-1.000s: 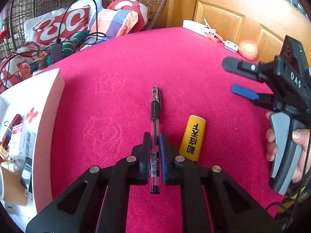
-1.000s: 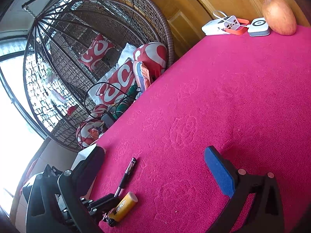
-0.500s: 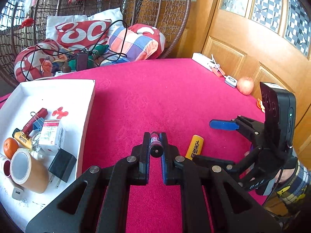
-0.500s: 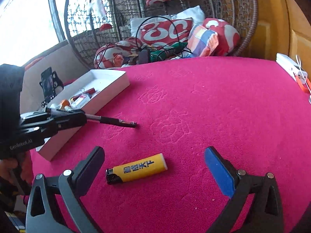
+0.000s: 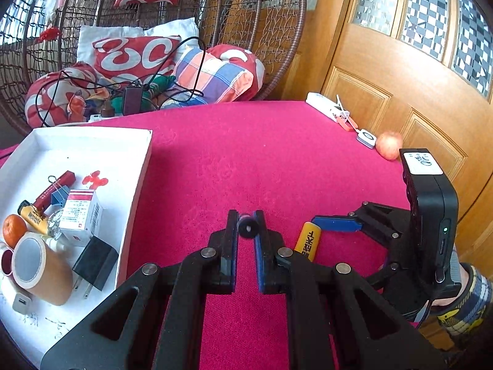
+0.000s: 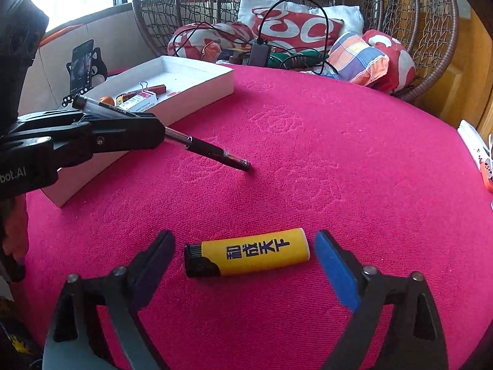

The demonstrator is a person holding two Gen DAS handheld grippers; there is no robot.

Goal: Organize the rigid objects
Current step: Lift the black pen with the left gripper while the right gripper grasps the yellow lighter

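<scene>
Pink tablecloth: left hand-held gripper clamps pen; right hand-held gripper closing around untouched lighter, fully visible only right view.

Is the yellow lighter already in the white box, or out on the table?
Out. The yellow lighter lies flat on the red tablecloth, between the closing right claw, untouched, apart from the white box.

Left gripper: matte black linkage arms with round silver pivot screws; blue pad lining on the finger at 3 o'clock. Right gripper: identical black frame, one blue pad, one dark pad, silver screws. Its black camera housing carries a white label and a green indicator light. Plaid cuff in yellow, navy and grey.
</scene>
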